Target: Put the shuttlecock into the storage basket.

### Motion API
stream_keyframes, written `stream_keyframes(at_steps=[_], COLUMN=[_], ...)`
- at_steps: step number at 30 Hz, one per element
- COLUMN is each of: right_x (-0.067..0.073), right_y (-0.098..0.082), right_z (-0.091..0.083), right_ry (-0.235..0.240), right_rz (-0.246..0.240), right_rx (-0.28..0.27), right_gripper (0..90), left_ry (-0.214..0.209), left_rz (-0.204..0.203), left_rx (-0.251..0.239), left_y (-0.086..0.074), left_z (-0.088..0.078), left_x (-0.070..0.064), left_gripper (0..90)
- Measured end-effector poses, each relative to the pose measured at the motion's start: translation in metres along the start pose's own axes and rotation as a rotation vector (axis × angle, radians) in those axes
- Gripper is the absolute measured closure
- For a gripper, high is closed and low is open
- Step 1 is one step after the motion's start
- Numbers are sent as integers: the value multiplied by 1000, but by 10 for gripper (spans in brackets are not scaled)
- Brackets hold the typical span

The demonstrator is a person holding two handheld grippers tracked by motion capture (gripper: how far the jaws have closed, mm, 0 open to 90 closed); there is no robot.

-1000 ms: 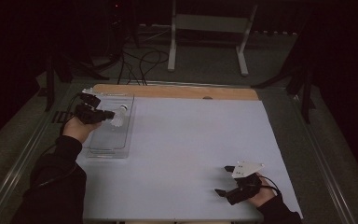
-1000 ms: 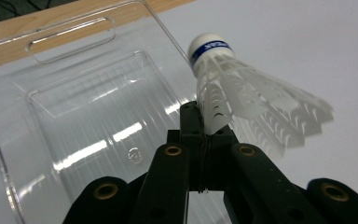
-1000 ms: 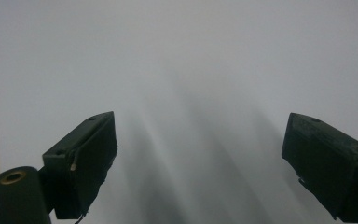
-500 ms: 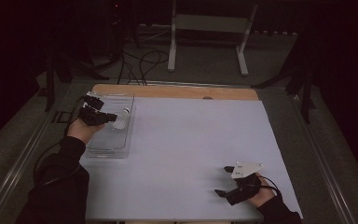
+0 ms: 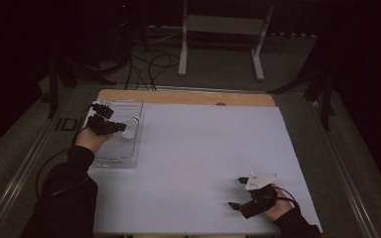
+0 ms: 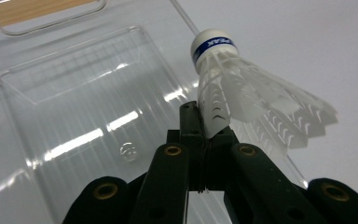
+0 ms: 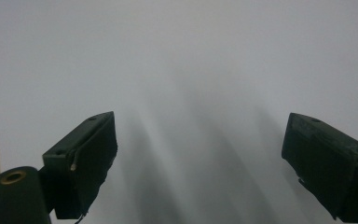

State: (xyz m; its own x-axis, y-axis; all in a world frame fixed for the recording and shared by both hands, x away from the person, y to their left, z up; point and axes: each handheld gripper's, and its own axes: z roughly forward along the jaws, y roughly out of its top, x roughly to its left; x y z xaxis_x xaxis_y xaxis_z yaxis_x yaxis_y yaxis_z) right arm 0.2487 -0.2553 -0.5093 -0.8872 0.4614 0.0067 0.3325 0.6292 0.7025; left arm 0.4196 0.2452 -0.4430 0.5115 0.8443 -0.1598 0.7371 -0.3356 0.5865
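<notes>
The left gripper [image 6: 204, 126] has its jaws pinched on the skirt of a white plastic shuttlecock [image 6: 242, 93], whose blue-banded cork points away, held over a clear plastic tray [image 5: 124, 148] at the table's far left. The right gripper [image 5: 235, 193] sits well apart near the front right, jaws spread wide and holding nothing, above the white table cover [image 5: 203, 148].

On the white-covered table [image 5: 203, 163], the left black tongs [image 5: 121, 129] hold a white feathered shuttlecock [image 5: 130, 128] above a clear plastic tray [image 5: 129, 153] at the far left. The right black tongs [image 5: 237, 193] rest near the front right, jaws apart.
</notes>
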Motion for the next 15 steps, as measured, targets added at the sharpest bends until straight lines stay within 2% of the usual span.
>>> stream_keyframes(at_steps=[2,6,15], right_x=[0,0,0], right_y=[0,0,0], right_z=[0,0,0], right_ry=[2,5,9], right_rz=[2,1,1], right_rx=[0,2,8], right_gripper=[102,101,102], left_ry=[24,10,11], left_rz=[-14,-12,-14], left_rx=[-8,3,13], left_y=[-1,-1,-2], left_z=[0,3,7], left_x=[2,2,2], left_gripper=[894,894,863])
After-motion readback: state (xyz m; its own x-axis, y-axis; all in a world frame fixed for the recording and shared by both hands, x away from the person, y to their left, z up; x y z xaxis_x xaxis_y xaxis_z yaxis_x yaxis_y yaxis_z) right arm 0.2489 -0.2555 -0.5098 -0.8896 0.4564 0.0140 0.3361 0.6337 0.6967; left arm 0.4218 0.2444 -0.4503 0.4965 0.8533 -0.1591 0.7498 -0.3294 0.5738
